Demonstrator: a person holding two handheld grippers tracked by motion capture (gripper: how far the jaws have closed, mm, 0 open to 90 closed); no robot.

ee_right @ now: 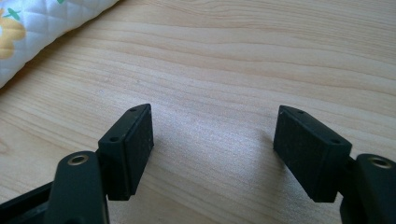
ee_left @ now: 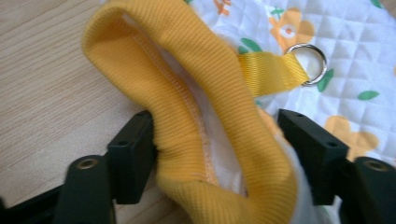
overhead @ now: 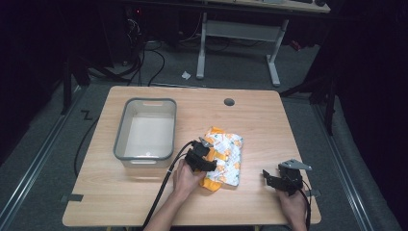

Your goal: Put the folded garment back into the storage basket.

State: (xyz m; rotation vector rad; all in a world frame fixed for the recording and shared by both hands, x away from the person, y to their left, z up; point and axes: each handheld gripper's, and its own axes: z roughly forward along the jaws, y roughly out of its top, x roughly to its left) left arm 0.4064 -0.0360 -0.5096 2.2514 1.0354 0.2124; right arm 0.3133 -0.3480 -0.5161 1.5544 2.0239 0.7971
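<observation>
Straddling the quilted garment's [ee_left: 336, 56] ribbed yellow cuff [ee_left: 205, 107], the left gripper [ee_left: 215, 154] gapes spread.

Both grippers [overhead: 204, 155] [overhead: 274, 179] low (jaws spread apart)

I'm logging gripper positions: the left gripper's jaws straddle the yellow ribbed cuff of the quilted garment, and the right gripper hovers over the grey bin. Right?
Not quite. The right gripper is not over the grey bin; in the high view it sits by the table's near right edge, jaws open over bare wood. The left gripper does straddle the yellow ribbed cuff of the quilted garment.
</observation>
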